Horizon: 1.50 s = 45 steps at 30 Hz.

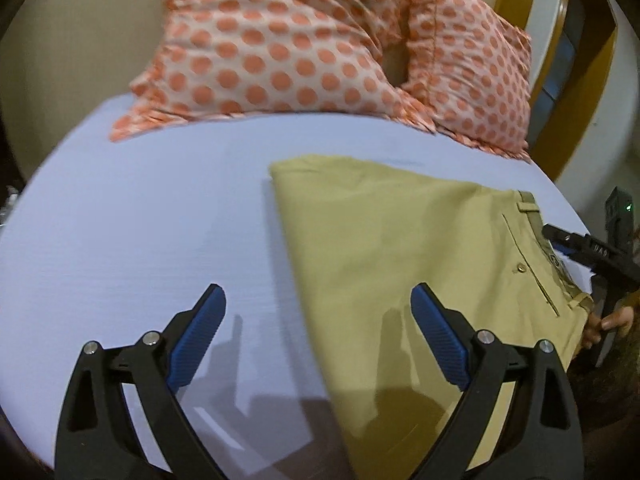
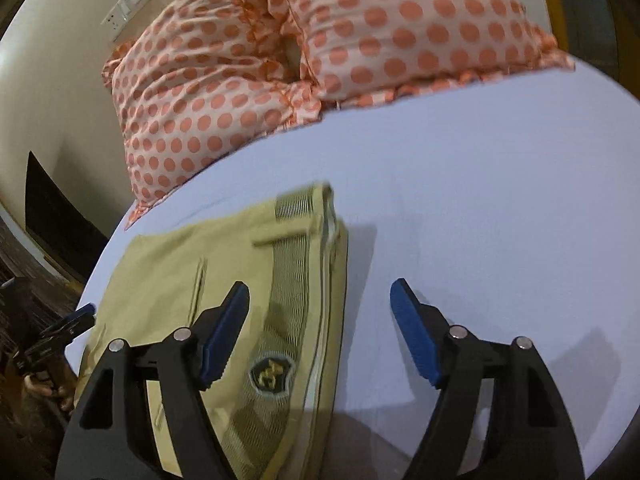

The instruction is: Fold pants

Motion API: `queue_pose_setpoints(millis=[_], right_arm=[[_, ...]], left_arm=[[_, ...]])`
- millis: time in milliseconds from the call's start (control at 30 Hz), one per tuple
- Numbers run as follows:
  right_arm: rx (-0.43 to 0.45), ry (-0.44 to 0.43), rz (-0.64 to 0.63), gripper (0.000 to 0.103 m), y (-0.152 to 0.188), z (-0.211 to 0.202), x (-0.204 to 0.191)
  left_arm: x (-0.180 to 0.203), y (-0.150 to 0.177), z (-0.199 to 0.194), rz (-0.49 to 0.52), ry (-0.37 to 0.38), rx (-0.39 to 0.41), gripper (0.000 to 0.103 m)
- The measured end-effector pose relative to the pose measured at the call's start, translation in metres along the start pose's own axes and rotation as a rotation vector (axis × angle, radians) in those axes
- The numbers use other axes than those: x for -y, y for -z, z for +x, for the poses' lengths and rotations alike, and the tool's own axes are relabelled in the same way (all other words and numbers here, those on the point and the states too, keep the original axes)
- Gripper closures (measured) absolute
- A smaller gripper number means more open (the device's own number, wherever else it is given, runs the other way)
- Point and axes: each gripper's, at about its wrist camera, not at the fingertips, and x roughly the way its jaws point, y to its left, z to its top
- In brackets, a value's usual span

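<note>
Khaki pants (image 1: 400,248) lie folded into a flat stack on a pale lavender bed sheet (image 1: 140,220). In the left wrist view, my left gripper (image 1: 318,300) is open and empty, above the stack's left folded edge. The right gripper (image 1: 576,246) shows at the far right by the waistband. In the right wrist view, the pants (image 2: 168,280) show the waistband with a dark badge label (image 2: 272,374). My right gripper (image 2: 320,292) is open and empty, above the waistband edge, its left finger over the fabric. The left gripper (image 2: 72,322) shows at the far left.
Two pillows with orange polka dots (image 1: 280,40) (image 2: 380,28) lie at the head of the bed. A cream wall with a switch plate (image 2: 126,4) is behind. A wooden bed frame (image 1: 580,80) curves at the right. Bare sheet (image 2: 500,180) lies right of the pants.
</note>
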Motion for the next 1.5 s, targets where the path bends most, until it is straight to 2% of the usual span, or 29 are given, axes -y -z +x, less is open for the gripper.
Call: queue_pose_setpoints(millis=[33, 67, 133, 267, 367, 567, 600, 633, 667, 700, 733, 767, 800, 867, 933, 1000, 1067, 1167, 1233, 1267, 1300, 1333, 1367, 1400, 1433, 1467, 1500], right_arm=[[0.018, -0.002, -0.005, 0.032, 0.002, -0.002, 0.0], [0.015, -0.037, 0.011, 0.034, 0.004, -0.003, 0.002], [-0.014, -0.119, 0.031, 0.043, 0.006, 0.0, 0.002], [-0.036, -0.157, 0.018, 0.043, 0.004, 0.002, -0.001], [-0.069, -0.223, 0.027, 0.043, 0.001, 0.007, -0.001], [-0.136, -0.312, 0.04, 0.045, -0.006, 0.01, 0.006], [-0.149, -0.323, 0.037, 0.047, -0.007, 0.011, 0.005], [-0.166, -0.335, 0.031, 0.054, -0.007, 0.013, 0.004], [-0.183, -0.344, 0.03, 0.062, -0.006, 0.016, 0.005], [-0.203, -0.354, 0.03, 0.077, -0.005, 0.02, 0.005], [-0.208, -0.37, 0.034, 0.081, -0.004, 0.022, 0.006], [-0.205, -0.38, 0.034, 0.083, -0.003, 0.021, 0.005], [-0.196, -0.39, 0.031, 0.086, -0.004, 0.019, 0.004], [-0.19, -0.406, 0.027, 0.087, -0.01, 0.016, 0.001], [-0.174, -0.405, 0.007, 0.09, -0.024, 0.014, -0.005], [-0.135, -0.375, -0.024, 0.093, -0.051, 0.014, -0.014], [-0.102, -0.349, -0.022, 0.094, -0.081, 0.021, -0.017], [-0.062, -0.266, 0.008, 0.094, -0.118, 0.043, -0.015], [-0.051, -0.127, -0.008, 0.092, -0.134, 0.068, -0.015], [-0.066, -0.058, -0.024, 0.089, -0.136, 0.079, -0.015], [-0.096, 0.055, -0.052, 0.084, -0.135, 0.091, -0.015], [-0.113, 0.105, -0.065, 0.077, -0.134, 0.094, -0.014], [-0.091, 0.127, -0.073, 0.077, -0.13, 0.087, -0.013], [-0.041, 0.127, -0.079, 0.075, -0.125, 0.075, -0.012], [0.004, 0.12, -0.09, 0.063, -0.121, 0.063, -0.014], [0.035, 0.086, -0.099, 0.057, -0.117, 0.05, -0.016], [0.041, 0.035, -0.105, 0.05, -0.114, 0.044, -0.02]], left_arm=[[0.003, 0.0, 0.005, 0.007, 0.004, -0.015, 0.01], [0.006, -0.001, 0.011, 0.016, 0.01, -0.035, 0.01], [0.011, -0.001, 0.017, 0.022, 0.029, -0.056, 0.01], [0.022, -0.001, 0.029, 0.026, 0.092, -0.1, 0.009], [0.029, -0.003, 0.033, 0.045, 0.101, -0.122, 0.009], [0.028, -0.013, 0.039, 0.056, 0.17, -0.182, 0.008], [0.026, -0.016, 0.04, 0.037, 0.193, -0.191, 0.008], [0.023, -0.018, 0.041, 0.022, 0.208, -0.194, 0.01], [0.021, -0.021, 0.042, 0.005, 0.22, -0.194, 0.015], [0.02, -0.023, 0.043, 0.0, 0.217, -0.191, 0.02], [0.018, -0.024, 0.043, -0.006, 0.2, -0.187, 0.033], [0.017, -0.025, 0.044, -0.009, 0.188, -0.186, 0.05], [0.014, -0.026, 0.044, -0.026, 0.191, -0.188, 0.057], [0.005, -0.031, 0.041, -0.066, 0.197, -0.179, 0.087], [-0.001, -0.042, 0.039, -0.085, 0.221, -0.158, 0.094], [0.006, -0.057, 0.04, -0.049, 0.184, -0.132, 0.095], [0.023, -0.08, 0.046, 0.042, 0.098, -0.071, 0.095], [0.03, -0.115, 0.067, 0.054, 0.016, -0.005, 0.095], [0.029, -0.138, 0.096, 0.021, -0.065, 0.0, 0.091], [0.029, -0.144, 0.11, 0.02, -0.134, -0.015, 0.086], [0.028, -0.148, 0.123, 0.016, -0.183, -0.049, 0.083], [0.026, -0.147, 0.122, 0.013, -0.19, -0.052, 0.078], [0.025, -0.145, 0.117, 0.018, -0.203, -0.036, 0.078], [0.026, -0.139, 0.103, 0.044, -0.256, 0.01, 0.078], [0.026, -0.134, 0.092, 0.063, -0.287, 0.042, 0.078], [0.027, -0.126, 0.075, 0.072, -0.302, 0.082, 0.075], [0.029, -0.122, 0.065, 0.064, -0.276, 0.099, 0.073]])
